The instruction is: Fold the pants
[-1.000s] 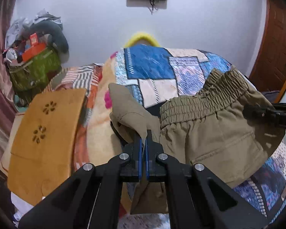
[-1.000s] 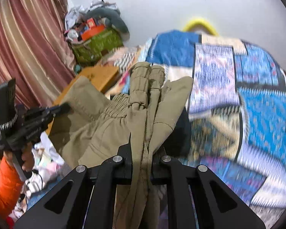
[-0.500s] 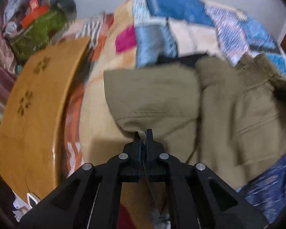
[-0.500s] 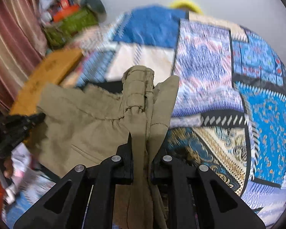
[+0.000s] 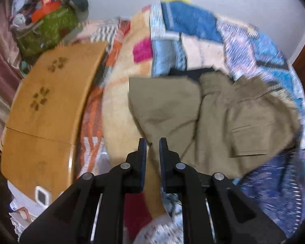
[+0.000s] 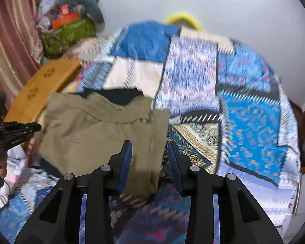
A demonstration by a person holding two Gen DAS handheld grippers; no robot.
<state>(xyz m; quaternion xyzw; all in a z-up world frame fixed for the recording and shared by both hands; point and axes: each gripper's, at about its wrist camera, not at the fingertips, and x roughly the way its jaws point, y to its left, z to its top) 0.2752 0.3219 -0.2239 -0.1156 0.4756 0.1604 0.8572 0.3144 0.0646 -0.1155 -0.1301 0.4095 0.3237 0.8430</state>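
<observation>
- Patchwork bedding is covering the bed (image 6: 254, 109), with a white wall behind it; a maroon curtain (image 6: 12, 46) is hanging at the far left.
- Left of the bed, a wooden board (image 5: 44, 109) is lying flat, and a green bag (image 5: 44, 28) of clutter is sitting beyond it by the wall.
- Left gripper (image 5: 152, 148): the jaws are standing slightly apart with nothing between them, just short of the near edge of the pants.
- Pants (image 5: 213, 118): the khaki garment is lying bunched on the bed in a rough fold, one panel overlapping the other, a pocket flap facing up on the right side. A dark item is showing under its far edge.
- Right gripper (image 6: 149, 152): the jaws are standing wide apart, hovering over the near right corner of the pants (image 6: 103, 130); no cloth is being pinched.
- Step in hand, as judged: a fold is sitting on the bed and both grippers are free of the cloth.
- Next move, as judged: flattening the bunched layers, then regripping two edges on one side for the next fold. Blur is limiting edge detail, so grip points are needing confirmation.
</observation>
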